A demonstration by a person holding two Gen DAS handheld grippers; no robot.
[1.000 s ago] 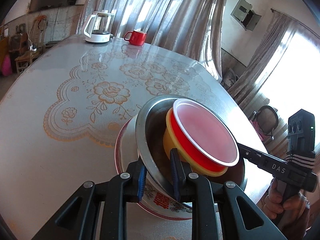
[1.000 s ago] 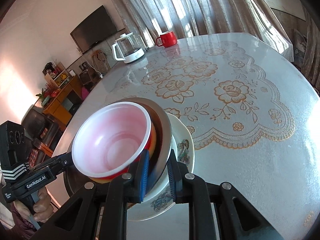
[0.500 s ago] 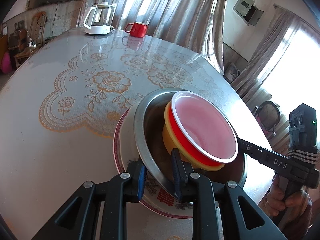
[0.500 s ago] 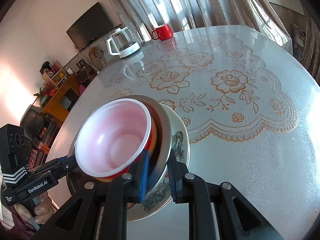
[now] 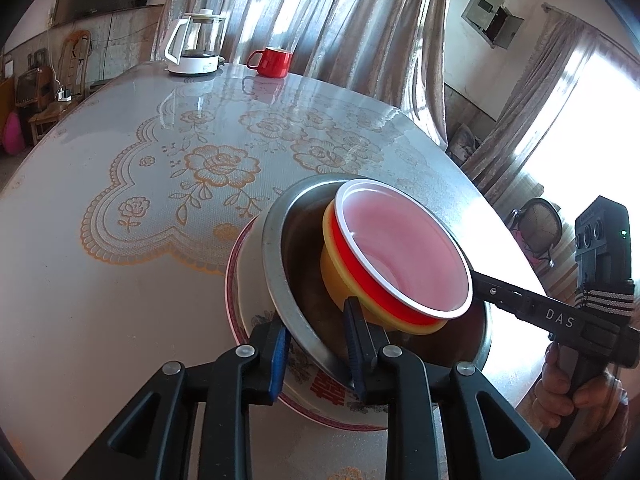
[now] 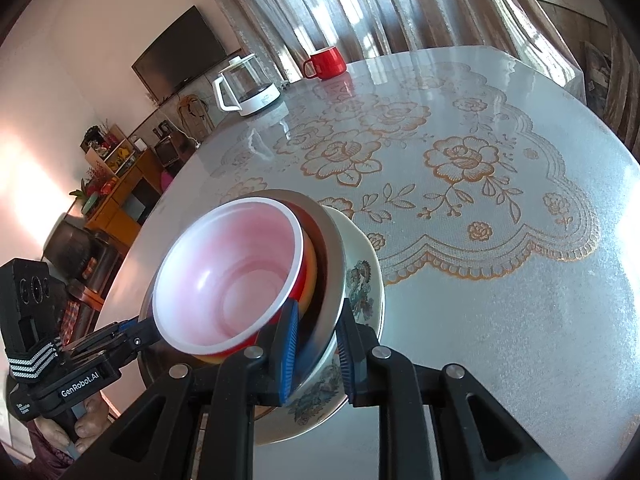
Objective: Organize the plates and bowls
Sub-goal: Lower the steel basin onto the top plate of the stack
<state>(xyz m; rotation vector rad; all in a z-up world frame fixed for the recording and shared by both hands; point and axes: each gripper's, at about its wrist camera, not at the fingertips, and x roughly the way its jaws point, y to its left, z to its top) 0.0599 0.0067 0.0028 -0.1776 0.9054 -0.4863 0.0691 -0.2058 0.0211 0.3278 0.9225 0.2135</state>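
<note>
A nested stack sits at the near table edge: a patterned ceramic bowl (image 5: pixel 256 292) at the bottom, a steel bowl (image 5: pixel 280 256) in it, then a yellow bowl (image 5: pixel 334 276) and a red bowl with a white inside (image 5: pixel 396 256). My left gripper (image 5: pixel 316 344) is shut on the rims of the steel and ceramic bowls. My right gripper (image 6: pixel 316 348) is shut on the same rims from the opposite side; the stack shows there too (image 6: pixel 240 276). Each gripper shows in the other's view, the right one (image 5: pixel 560 320) and the left one (image 6: pixel 76 364).
A glass kettle on a white base (image 5: pixel 196 46) and a red mug (image 5: pixel 272 62) stand at the far edge of the round table with a floral cloth (image 5: pixel 216 164). Curtains hang behind. A wooden cabinet (image 6: pixel 120 188) stands beyond the table's left side.
Both grippers have moved the stack slightly toward the table's middle while keeping hold; the kettle and mug appear a little closer.
</note>
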